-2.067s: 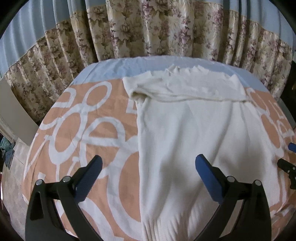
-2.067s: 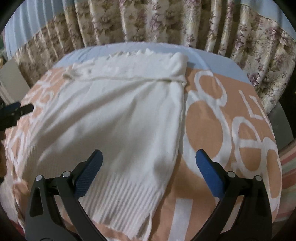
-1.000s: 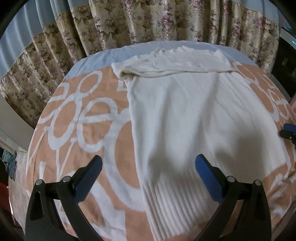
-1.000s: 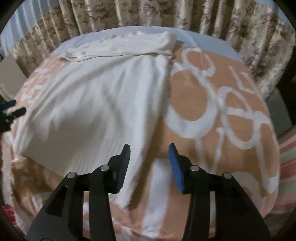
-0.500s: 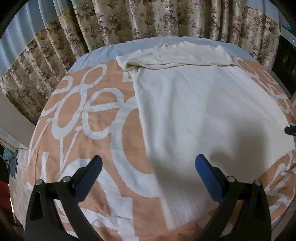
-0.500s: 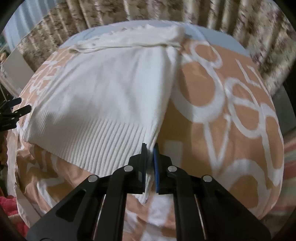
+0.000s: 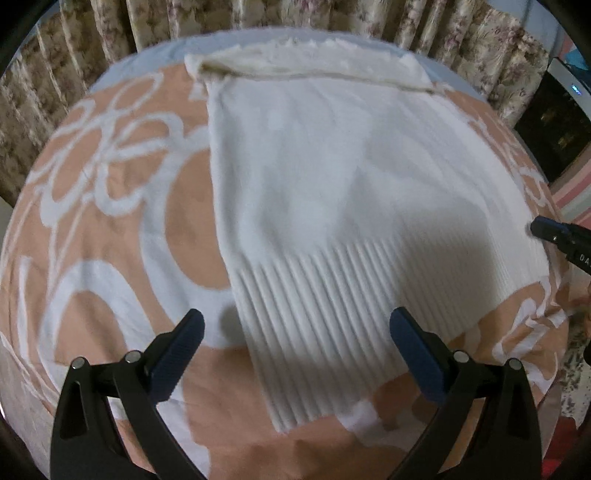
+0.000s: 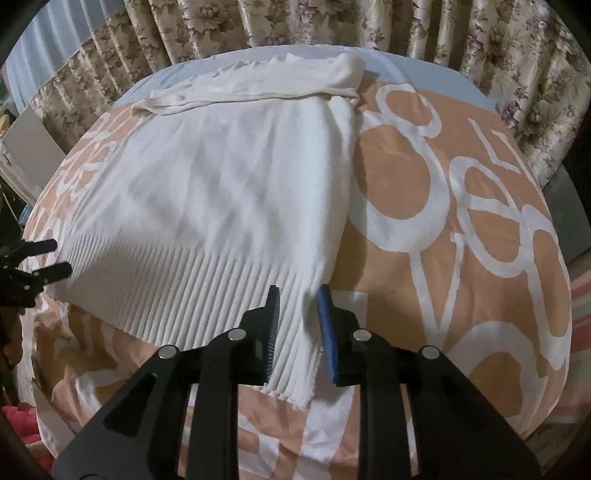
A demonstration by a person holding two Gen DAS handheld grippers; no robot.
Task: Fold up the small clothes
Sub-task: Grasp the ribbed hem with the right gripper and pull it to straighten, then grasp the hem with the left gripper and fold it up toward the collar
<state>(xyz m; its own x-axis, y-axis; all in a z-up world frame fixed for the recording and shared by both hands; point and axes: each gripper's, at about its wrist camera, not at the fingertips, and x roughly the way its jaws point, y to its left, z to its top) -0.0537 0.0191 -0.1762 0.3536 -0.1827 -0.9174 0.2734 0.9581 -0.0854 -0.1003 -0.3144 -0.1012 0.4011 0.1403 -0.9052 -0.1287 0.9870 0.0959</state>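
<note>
A white knit sweater [image 7: 332,192] lies flat on the bed, ribbed hem toward me, sleeves folded across its far end; it also shows in the right wrist view [image 8: 221,192]. My left gripper [image 7: 295,343] is open and empty, with the hem's left corner between its fingers. My right gripper [image 8: 298,317] has its jaws a narrow gap apart around the hem's right corner [image 8: 295,350], the ribbed cloth lying between them. The right gripper's tip shows in the left wrist view [image 7: 554,230], and the left gripper in the right wrist view [image 8: 33,258].
The bed carries an orange cover with white loops [image 8: 461,206] and a pale blue strip at the far end [image 7: 147,62]. Floral curtains [image 8: 406,22] hang close behind. A dark appliance [image 7: 554,122] stands at the right; pink cloth [image 8: 22,424] lies low left.
My right gripper shut on the hem's right corner, then its jaws parted slightly. My left gripper pulled back toward the hem's left corner, still open.
</note>
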